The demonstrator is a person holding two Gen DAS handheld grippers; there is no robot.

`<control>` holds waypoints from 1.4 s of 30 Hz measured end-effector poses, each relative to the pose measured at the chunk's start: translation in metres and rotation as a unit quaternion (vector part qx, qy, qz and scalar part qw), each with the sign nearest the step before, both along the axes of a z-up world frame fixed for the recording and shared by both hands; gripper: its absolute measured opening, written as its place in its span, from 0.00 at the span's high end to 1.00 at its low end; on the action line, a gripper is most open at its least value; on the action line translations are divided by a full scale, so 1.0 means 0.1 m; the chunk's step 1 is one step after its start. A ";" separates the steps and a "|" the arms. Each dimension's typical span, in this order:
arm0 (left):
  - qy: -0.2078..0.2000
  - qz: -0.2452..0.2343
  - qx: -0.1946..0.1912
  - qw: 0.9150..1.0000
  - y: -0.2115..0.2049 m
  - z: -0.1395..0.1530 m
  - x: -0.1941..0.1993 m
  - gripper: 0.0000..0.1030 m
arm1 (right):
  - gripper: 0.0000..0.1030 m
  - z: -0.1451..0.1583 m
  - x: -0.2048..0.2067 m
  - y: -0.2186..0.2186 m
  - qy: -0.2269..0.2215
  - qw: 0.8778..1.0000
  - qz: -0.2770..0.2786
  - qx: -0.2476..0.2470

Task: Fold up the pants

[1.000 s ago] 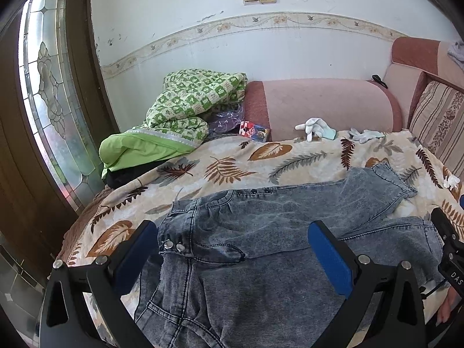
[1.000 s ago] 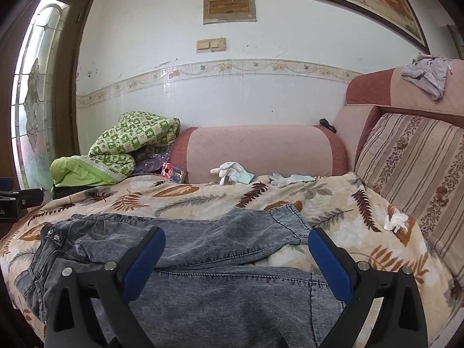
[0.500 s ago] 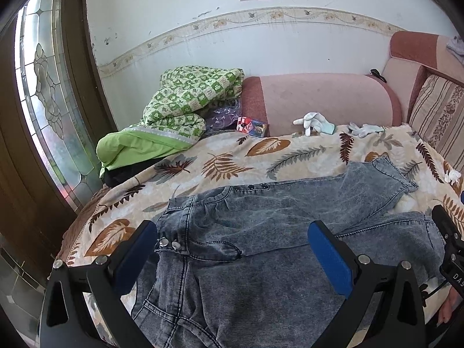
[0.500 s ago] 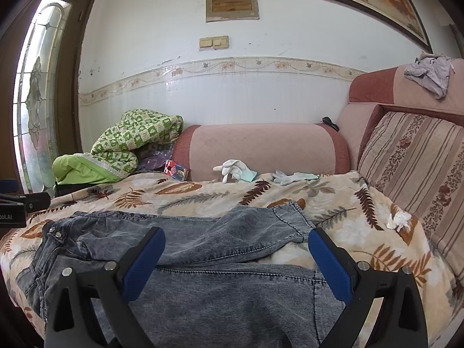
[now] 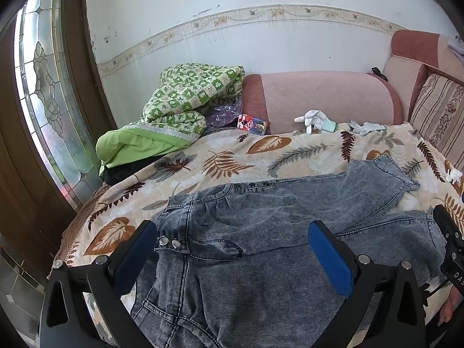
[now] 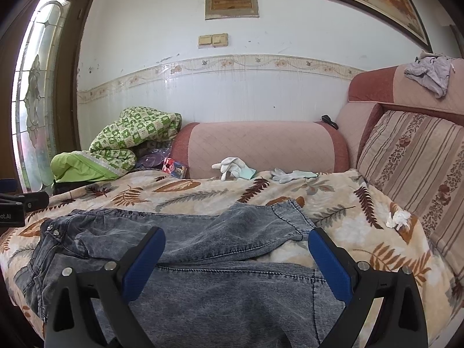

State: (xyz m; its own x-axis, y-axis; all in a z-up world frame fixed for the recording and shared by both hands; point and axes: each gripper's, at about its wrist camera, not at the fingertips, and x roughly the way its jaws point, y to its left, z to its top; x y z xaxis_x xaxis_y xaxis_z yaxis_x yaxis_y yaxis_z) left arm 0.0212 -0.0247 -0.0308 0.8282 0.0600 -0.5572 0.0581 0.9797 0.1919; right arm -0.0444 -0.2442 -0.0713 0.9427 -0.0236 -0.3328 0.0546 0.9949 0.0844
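Observation:
Grey acid-washed denim pants (image 5: 261,232) lie spread on the leaf-print cover of a sofa, waistband with metal snaps at the left, legs running right. One leg's hem (image 5: 388,174) lies folded toward the back. My left gripper (image 5: 232,249) hovers open above the waist and hip area, holding nothing. In the right wrist view the same pants (image 6: 203,243) stretch across the seat, and my right gripper (image 6: 236,258) is open above the legs, empty. The other gripper's body (image 6: 17,206) shows at the left edge.
A green checked quilt (image 5: 185,101) is piled at the back left beside a pink bolster (image 5: 319,98). White gloves (image 6: 232,168) and a small red box (image 6: 174,168) lie by the bolster. A striped cushion (image 6: 420,162) stands right; a crumpled tissue (image 6: 398,219) lies near it.
Both views have tilted up a little, so the wall shows more and the pants sit lower in frame. The pants have not moved and both grippers stay open.

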 end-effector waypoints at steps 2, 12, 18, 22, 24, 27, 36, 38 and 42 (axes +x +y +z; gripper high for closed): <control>0.000 0.001 0.001 1.000 0.01 -0.01 0.01 0.00 | 0.03 -0.01 0.02 0.01 0.002 1.000 -0.002 -0.002; 0.000 -0.002 -0.001 1.000 -0.01 0.00 0.03 0.00 | 0.03 -0.03 0.03 0.08 0.006 1.000 -0.002 -0.006; 0.000 -0.004 0.001 1.000 -0.04 0.00 0.06 0.00 | 0.03 -0.04 0.03 0.08 0.007 1.000 -0.003 -0.003; 0.001 -0.006 0.000 1.000 -0.04 -0.01 0.09 0.00 | 0.03 -0.03 0.05 0.08 0.009 1.000 -0.002 -0.003; 0.003 -0.008 0.001 1.000 -0.05 -0.03 0.12 0.00 | 0.03 -0.03 0.07 0.07 0.011 1.000 -0.004 -0.006; 0.013 -0.014 0.004 1.000 -0.04 -0.07 0.22 0.00 | 0.03 -0.01 0.14 0.00 0.022 1.000 -0.012 -0.008; 0.150 -0.010 -0.022 0.988 0.70 -0.45 1.39 0.00 | 0.03 -0.09 1.23 -1.27 0.173 0.983 -0.052 0.043; 0.165 0.012 -0.022 0.986 0.93 -0.49 1.71 0.00 | 0.03 -0.16 1.58 -1.68 0.221 0.970 -0.050 0.085; 0.198 0.057 -0.060 0.977 1.38 -0.58 2.32 0.00 | 0.03 -0.34 2.19 -2.16 0.272 0.947 -0.050 0.165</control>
State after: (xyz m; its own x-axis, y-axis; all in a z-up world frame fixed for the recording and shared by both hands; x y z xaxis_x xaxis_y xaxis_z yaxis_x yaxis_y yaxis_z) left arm 0.2527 0.1132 -0.0888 0.5386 0.0530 -0.8409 -0.0059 0.9982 0.0591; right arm 0.1747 -0.4601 -0.1048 0.6287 0.0863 -0.7728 0.2711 0.9071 0.3218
